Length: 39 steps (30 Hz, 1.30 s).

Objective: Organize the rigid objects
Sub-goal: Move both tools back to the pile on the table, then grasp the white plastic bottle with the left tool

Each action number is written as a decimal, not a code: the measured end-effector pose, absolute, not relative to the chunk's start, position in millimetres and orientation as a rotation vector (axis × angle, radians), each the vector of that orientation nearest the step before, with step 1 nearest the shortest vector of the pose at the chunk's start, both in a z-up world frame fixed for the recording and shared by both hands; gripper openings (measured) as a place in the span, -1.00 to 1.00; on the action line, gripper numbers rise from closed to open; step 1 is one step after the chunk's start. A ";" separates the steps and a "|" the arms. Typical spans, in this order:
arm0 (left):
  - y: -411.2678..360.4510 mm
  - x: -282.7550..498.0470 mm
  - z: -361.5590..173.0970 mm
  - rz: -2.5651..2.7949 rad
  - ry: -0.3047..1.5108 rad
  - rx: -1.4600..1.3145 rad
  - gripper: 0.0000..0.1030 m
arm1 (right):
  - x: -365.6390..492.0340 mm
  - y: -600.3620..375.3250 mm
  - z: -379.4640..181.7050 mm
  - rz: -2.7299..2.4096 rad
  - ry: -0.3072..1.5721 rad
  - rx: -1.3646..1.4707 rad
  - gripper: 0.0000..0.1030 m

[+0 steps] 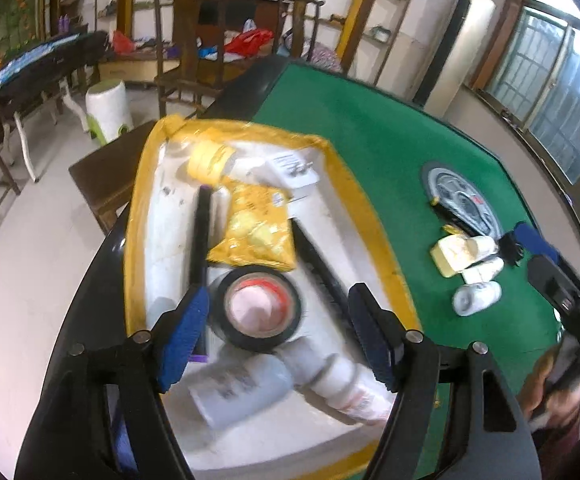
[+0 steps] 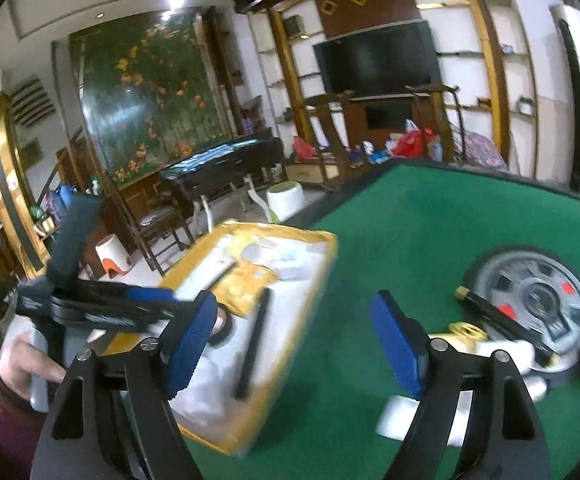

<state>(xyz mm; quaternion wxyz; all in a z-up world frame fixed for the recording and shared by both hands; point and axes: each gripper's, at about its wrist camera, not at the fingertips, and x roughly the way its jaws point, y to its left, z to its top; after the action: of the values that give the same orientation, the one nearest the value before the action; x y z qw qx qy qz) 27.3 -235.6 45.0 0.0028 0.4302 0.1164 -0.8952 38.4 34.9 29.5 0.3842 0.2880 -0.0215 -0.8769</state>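
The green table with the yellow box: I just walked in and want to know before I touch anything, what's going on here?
A person is sorting small items into a yellow-edged box on the green table, a gripper in each hand. The left gripper, open, hovers over the box above a roll of black tape lying inside with a yellow packet and white bottles. The right gripper, open and empty, hangs over the table. More white bottles wait outside the box.

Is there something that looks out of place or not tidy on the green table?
Yes. A few things are not yet in the yellow-edged box: small white bottles, a pale yellow block and a black stick lie in a loose heap beside the round grey disc. The stick rests across the disc. Nothing looks spilled or broken.
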 end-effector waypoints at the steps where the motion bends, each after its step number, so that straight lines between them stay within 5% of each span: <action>1: -231.2 27.2 47.5 -2.817 0.357 1.346 0.40 | 32.9 47.7 27.9 -2.241 -0.083 0.746 0.46; 8: -166.5 21.4 61.5 -2.955 0.224 1.357 0.40 | 8.8 129.6 32.2 -2.462 -0.094 0.789 0.46; 14: -99.4 2.7 51.6 -3.053 0.059 1.476 0.40 | 8.6 185.3 37.7 -2.543 -0.202 0.762 0.65; 26: 0.9 -28.1 17.6 -3.090 -0.550 1.650 0.39 | -2.7 246.5 43.3 -2.560 -0.456 0.795 0.65; 39: 33.1 -8.7 11.9 -3.122 -0.567 1.682 0.39 | -19.8 214.6 10.6 -2.303 -0.449 0.997 0.65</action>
<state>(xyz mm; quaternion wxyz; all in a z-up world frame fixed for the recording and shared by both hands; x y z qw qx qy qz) -8.7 33.1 11.9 -0.2229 0.4566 -0.1538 -0.8475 -19.8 214.6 10.7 0.2917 0.3740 -0.1684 -0.8641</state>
